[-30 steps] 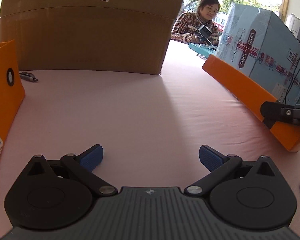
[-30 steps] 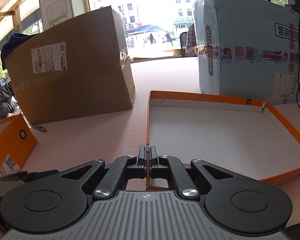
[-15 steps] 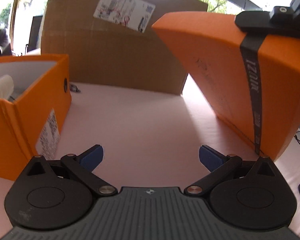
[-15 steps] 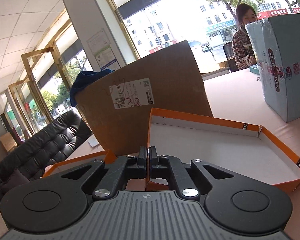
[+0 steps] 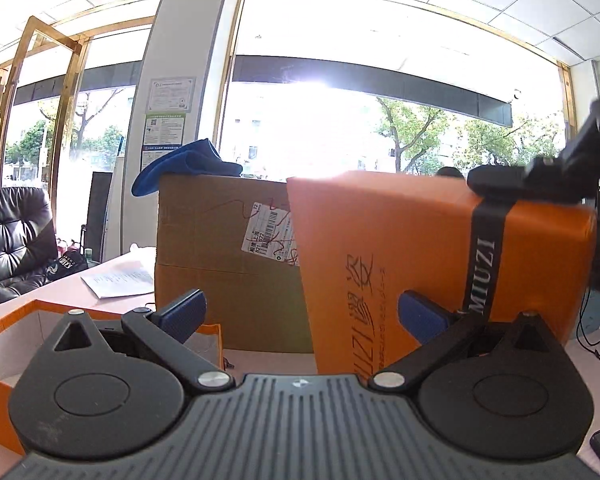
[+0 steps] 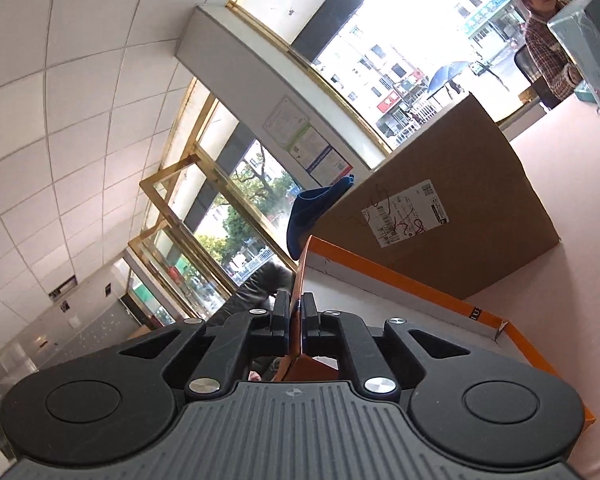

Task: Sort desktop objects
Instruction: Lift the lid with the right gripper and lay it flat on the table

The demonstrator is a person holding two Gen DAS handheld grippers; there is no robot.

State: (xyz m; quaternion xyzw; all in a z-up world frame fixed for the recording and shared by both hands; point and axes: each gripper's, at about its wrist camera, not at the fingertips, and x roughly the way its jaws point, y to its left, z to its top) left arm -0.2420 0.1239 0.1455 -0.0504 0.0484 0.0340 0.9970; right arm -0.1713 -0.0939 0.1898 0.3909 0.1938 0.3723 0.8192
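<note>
My right gripper (image 6: 296, 312) is shut on the rim of an orange box lid (image 6: 400, 280) and holds it lifted and tilted. In the left wrist view the lid (image 5: 412, 248) hangs in the air at right, its orange top with a black MIUZI band facing me, the right gripper (image 5: 540, 184) clamped on its upper edge. My left gripper (image 5: 300, 312) is open and empty, raised above the table. The open orange box (image 5: 4, 388) with white inside sits below at left.
A large brown cardboard carton (image 5: 228, 264) with a shipping label stands behind, a blue cloth (image 5: 184, 168) on top. Papers (image 5: 116, 280) lie left of it. A black sofa (image 5: 12, 236) is at far left. A woman (image 6: 540, 20) sits at the table's far end.
Both grippers have risen and tilted upward. The right gripper has lifted the lid further off the table and rolled it; the lid now hangs in front of the left gripper.
</note>
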